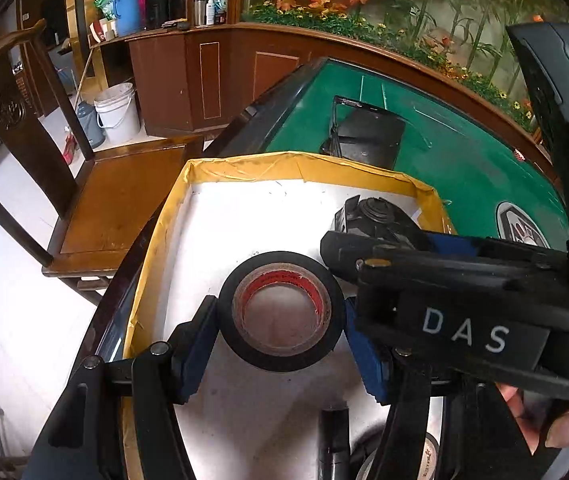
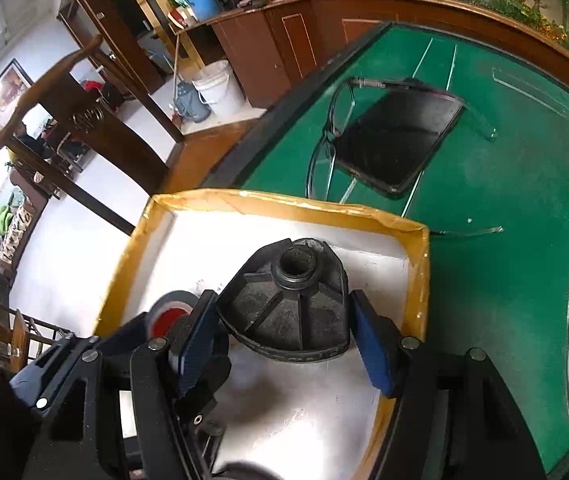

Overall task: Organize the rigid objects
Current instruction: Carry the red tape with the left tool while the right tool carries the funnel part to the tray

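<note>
Holding tape roll (image 1: 281,311) clamped in left gripper (image 1: 280,332), black fan-shaped part (image 2: 288,304) clamped in right gripper (image 2: 284,336), both over tray (image 2: 418,280) on counter (image 2: 504,280). I flag risk: grippers crowd, could knock on release.

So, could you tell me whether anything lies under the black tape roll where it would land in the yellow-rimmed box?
Nothing visible does: beneath the black tape roll in the left tongs, the yellow-rimmed box shows bare white floor.
</note>
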